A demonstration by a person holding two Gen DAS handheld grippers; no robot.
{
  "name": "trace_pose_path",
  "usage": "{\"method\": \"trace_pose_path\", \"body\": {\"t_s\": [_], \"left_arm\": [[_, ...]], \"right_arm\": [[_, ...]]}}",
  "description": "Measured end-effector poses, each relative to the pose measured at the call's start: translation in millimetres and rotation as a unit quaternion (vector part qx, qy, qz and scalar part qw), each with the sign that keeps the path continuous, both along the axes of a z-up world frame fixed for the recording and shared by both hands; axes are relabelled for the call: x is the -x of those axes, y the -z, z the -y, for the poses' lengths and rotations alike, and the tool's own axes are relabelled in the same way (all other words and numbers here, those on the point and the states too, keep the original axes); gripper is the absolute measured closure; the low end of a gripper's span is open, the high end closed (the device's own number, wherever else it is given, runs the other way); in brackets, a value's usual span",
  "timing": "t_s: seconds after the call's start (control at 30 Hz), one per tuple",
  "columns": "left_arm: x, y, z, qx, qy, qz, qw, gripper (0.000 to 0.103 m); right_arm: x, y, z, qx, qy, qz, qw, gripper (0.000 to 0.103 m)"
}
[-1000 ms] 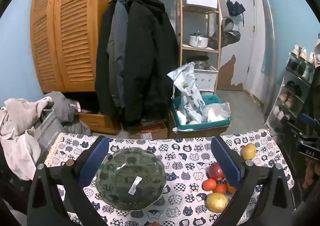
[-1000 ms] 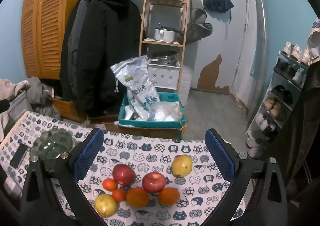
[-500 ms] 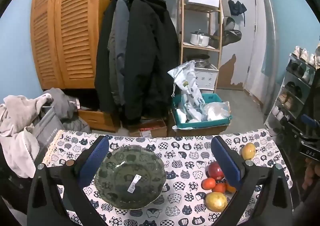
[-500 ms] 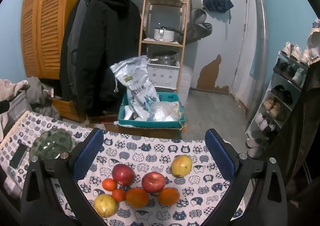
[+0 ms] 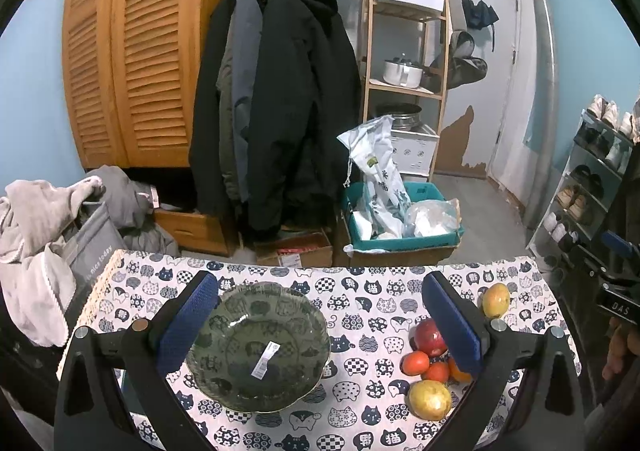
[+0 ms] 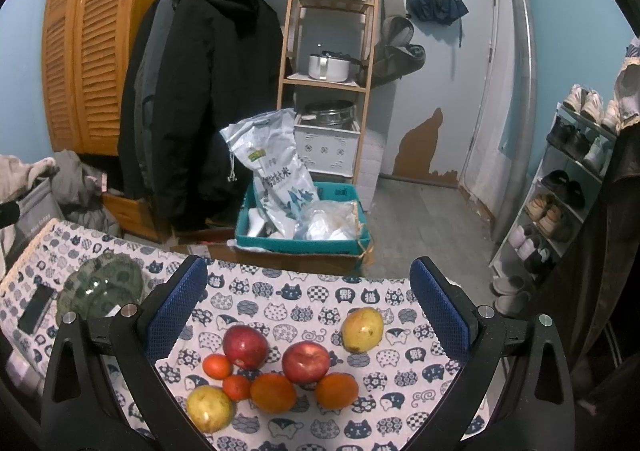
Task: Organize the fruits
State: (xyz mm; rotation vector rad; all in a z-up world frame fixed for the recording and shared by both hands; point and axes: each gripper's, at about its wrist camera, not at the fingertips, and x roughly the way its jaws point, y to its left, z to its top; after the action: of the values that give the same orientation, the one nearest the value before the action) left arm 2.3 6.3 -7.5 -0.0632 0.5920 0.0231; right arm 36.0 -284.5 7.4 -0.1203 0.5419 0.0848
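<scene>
While both are held wide apart and empty, the left claw (image 5: 320, 319) is framed around a green glass bowl (image 5: 258, 347); the fruit cluster (image 6: 280, 367) is seen between the right claw (image 6: 308, 303) fingers on the tabletop (image 6: 280, 291).

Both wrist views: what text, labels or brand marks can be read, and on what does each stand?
"nice today": grey bag beside the table.
"DAS": black device at the right edge.
Chinese characters ending in "米": white sack in the teal crate; the rest is blurred.
Sticker in the green glass bowl: too small.
</scene>
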Motion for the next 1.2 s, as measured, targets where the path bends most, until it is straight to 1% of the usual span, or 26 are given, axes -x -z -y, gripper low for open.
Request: {"method": "trace_pose_path", "body": {"t_s": [0.8,1.2], "left_arm": [[0.2,0.1,-1.9,0.001,-0.002,-0.002,1.0000,0.000],[-3.9,2.9,-2.7,0.007,-0.005,-0.014,0.9999,0.000]], "right_arm": [[0.0,-2.2,-0.6,0.001,0.000,0.000,1.000,0.003],[0.1,-2.3,-1.4,0.001,0.000,0.000,1.000,0.004]]}}
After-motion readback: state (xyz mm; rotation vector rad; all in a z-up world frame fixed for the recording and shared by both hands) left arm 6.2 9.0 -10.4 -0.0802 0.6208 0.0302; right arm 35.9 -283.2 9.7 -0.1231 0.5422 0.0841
